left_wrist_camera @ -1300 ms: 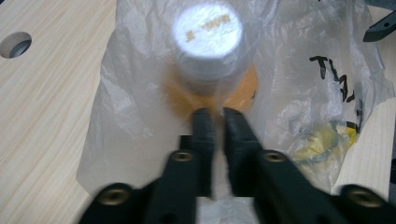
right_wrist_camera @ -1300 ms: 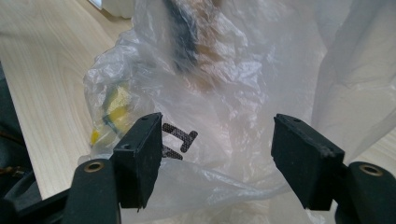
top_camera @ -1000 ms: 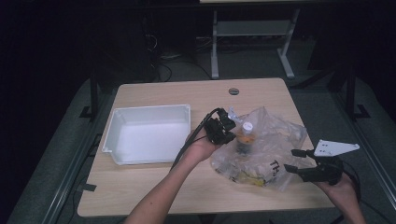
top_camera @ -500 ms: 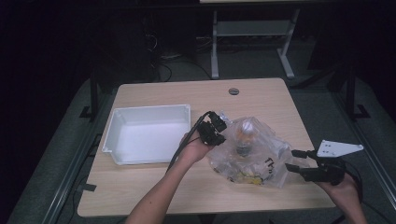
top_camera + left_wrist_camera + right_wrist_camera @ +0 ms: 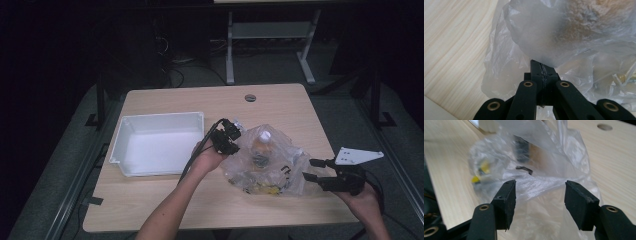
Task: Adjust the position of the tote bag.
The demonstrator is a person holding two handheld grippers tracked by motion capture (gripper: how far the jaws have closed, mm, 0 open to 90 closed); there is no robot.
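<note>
left gripper (image 5: 231, 135): jaws pinch plastic bag (image 5: 270, 162) | right gripper (image 5: 312, 170): jaws spread (closing, bag edge between)

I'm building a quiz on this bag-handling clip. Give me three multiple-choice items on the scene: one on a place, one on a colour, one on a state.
1. Where is the white bin relative to the clear plastic bag?
A. On the bag's left in the high view
B. On the bag's right
C. Under the bag

2. What colour is the bottle's cap inside the bag?
A. Red
B. White
C. Green

3. How do the right gripper's jaws stand?
A. Clamped shut on the bin
B. Shut on nothing
C. Apart, with bag film between them

A: the bin sits at table left. B: the cap shows pale white. C: a gap shows between the pads.
</note>
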